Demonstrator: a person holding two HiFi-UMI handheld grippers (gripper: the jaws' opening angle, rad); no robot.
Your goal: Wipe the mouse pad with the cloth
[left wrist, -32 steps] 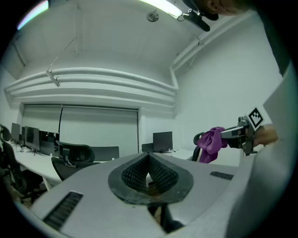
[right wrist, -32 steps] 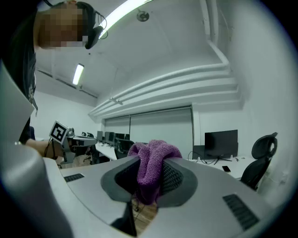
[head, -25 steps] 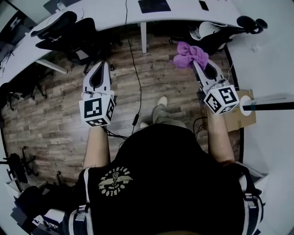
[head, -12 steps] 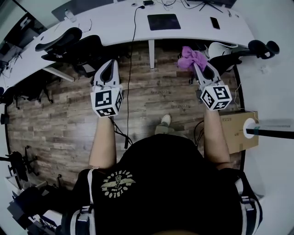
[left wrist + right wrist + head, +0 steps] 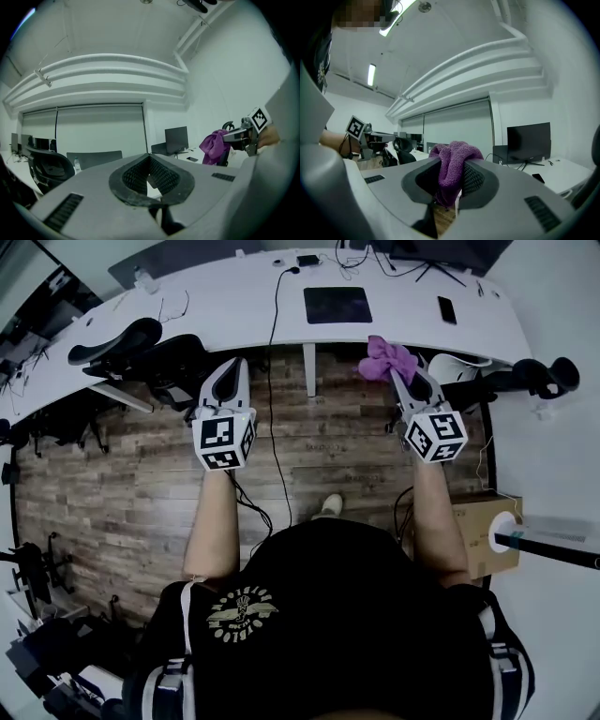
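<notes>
The dark rectangular mouse pad (image 5: 337,305) lies upper centre on the white surface (image 5: 220,292). The right claw (image 5: 401,379) pinches the purple towelling cloth (image 5: 386,356); the left claw (image 5: 233,367) is pressed together. The cloth may slip out if rubbed hard.

Curved white bench (image 5: 216,296) spans the top of the head view. Phone (image 5: 447,309) lies flat near its right end; monitor (image 5: 528,140) stands on it. Black cable (image 5: 271,381) drops from the bench onto the wood floor (image 5: 103,493). Black chairs (image 5: 131,343) at left, another chair (image 5: 525,379) at right. Cardboard box (image 5: 480,540) on the floor at right
</notes>
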